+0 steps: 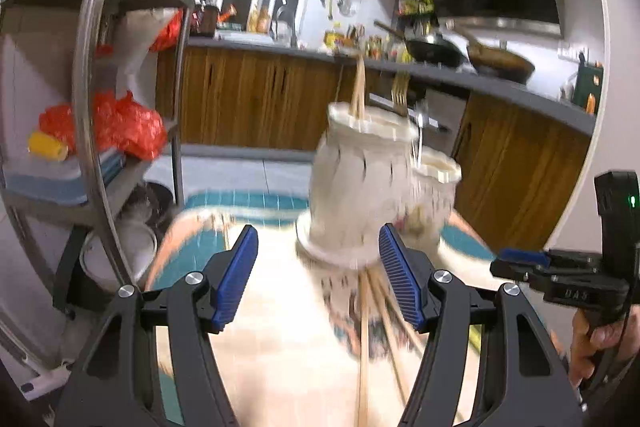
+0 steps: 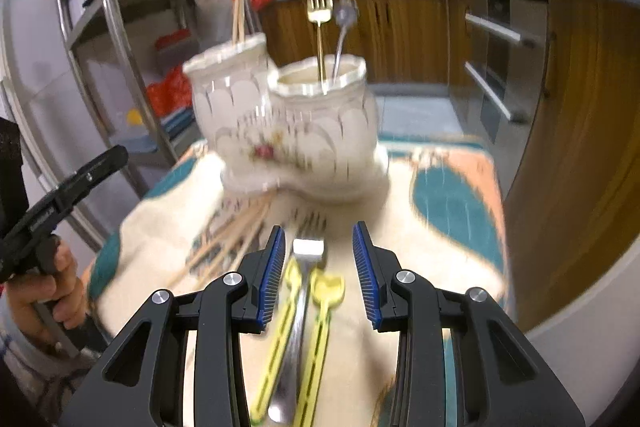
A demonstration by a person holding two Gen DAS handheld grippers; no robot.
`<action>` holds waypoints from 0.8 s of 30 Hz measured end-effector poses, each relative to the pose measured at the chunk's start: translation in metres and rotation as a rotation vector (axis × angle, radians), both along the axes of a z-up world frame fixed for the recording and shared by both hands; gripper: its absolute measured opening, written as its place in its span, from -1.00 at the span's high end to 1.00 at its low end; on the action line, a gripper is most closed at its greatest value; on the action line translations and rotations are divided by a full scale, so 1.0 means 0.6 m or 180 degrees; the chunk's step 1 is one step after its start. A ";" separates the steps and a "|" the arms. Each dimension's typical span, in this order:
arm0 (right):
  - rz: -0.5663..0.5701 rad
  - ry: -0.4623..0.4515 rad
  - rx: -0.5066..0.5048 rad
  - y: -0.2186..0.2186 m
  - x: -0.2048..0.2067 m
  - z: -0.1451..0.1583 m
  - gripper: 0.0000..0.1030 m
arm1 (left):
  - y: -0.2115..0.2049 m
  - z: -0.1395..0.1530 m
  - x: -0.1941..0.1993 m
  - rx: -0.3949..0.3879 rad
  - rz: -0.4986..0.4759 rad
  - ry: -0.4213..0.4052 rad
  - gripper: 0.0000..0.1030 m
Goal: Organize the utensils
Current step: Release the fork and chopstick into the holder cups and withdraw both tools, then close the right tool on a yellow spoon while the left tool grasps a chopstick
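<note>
Your right gripper (image 2: 319, 277) jaws are spread, empty; the yellow utensils (image 2: 320, 311) lie between them on the worktop. Light, stiff, slippery: pinch mid-handle. Left gripper (image 1: 318, 279) jaws spread over chopsticks (image 1: 364, 347).

a patterned tablecloth (image 2: 452, 211) carries a twin white holder (image 2: 304, 131), loose chopsticks (image 2: 224, 243), yellow spoons (image 2: 320, 311) and a metal utensil (image 2: 296, 339).

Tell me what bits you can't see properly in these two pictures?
- Left wrist view: the loose chopsticks are smeared by blur, so they can't be counted.
- Right wrist view: the yellow utensils are cut off by the bottom edge.
- Both views: the white holder has walls hiding the fork's lower end.
</note>
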State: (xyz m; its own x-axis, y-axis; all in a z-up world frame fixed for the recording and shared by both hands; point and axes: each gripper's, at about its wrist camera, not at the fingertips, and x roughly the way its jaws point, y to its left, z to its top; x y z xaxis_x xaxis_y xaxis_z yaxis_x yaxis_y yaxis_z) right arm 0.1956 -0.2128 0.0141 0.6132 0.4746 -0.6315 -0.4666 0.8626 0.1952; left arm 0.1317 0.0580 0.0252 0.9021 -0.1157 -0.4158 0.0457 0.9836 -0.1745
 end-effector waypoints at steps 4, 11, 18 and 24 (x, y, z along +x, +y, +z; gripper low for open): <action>0.0027 0.0195 -0.0081 -0.013 -0.011 -0.030 0.28 | -0.012 -0.041 0.000 0.0063 -0.0135 0.0323 -0.18; 0.0055 0.0440 -0.0157 -0.023 -0.015 -0.067 0.32 | -0.034 -0.073 0.013 0.0239 -0.0313 0.0688 -0.05; 0.0130 0.0520 -0.0118 -0.029 -0.014 -0.073 0.47 | -0.043 -0.095 0.023 0.0303 -0.0503 0.0968 0.26; 0.0167 0.0542 -0.0091 -0.022 -0.013 -0.072 0.52 | -0.045 -0.101 0.026 0.0318 -0.0543 0.1027 0.31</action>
